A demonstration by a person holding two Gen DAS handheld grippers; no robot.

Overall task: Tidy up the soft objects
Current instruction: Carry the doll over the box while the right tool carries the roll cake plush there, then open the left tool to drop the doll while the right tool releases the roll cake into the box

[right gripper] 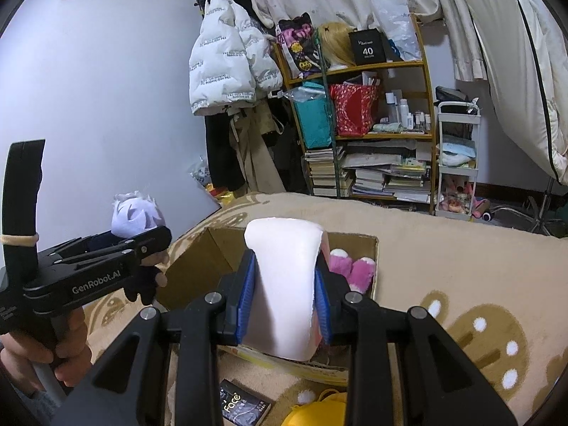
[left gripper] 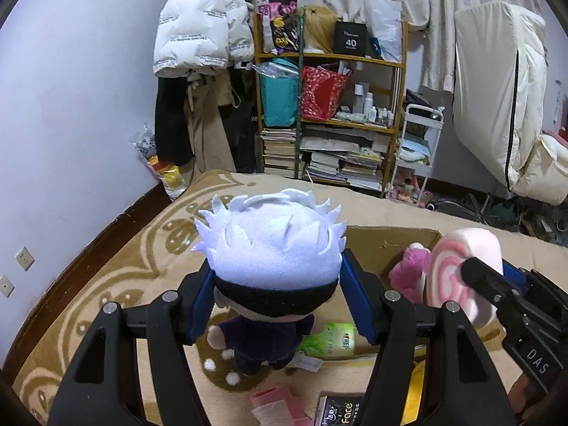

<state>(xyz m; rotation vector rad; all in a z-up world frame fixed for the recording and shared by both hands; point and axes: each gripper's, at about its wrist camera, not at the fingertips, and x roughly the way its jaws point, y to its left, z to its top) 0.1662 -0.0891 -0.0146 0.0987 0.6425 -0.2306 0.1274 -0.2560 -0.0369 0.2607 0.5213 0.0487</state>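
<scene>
A plush doll (left gripper: 273, 248) with spiky white hair, a black blindfold and a dark outfit hangs upright above the blanket. My left gripper (left gripper: 280, 291) is shut on its head, a blue pad on each side. My right gripper (right gripper: 285, 269) is shut on a flat pink-and-white swirl cushion (right gripper: 285, 284), held over the open cardboard box (right gripper: 198, 259). A pink plush toy (right gripper: 349, 266) lies inside the box. In the left wrist view the swirl cushion (left gripper: 451, 266) appears at the right, above the box (left gripper: 390, 238). The doll (right gripper: 135, 213) shows left of the box in the right wrist view.
A beige patterned blanket (right gripper: 461, 266) covers the bed under the box. A green packet (left gripper: 333, 340), a pink plastic piece (left gripper: 277, 404), a black "Face" booklet (right gripper: 245, 408) and a yellow item (right gripper: 319, 411) lie near me. A crowded bookshelf (left gripper: 330, 117) stands beyond the bed.
</scene>
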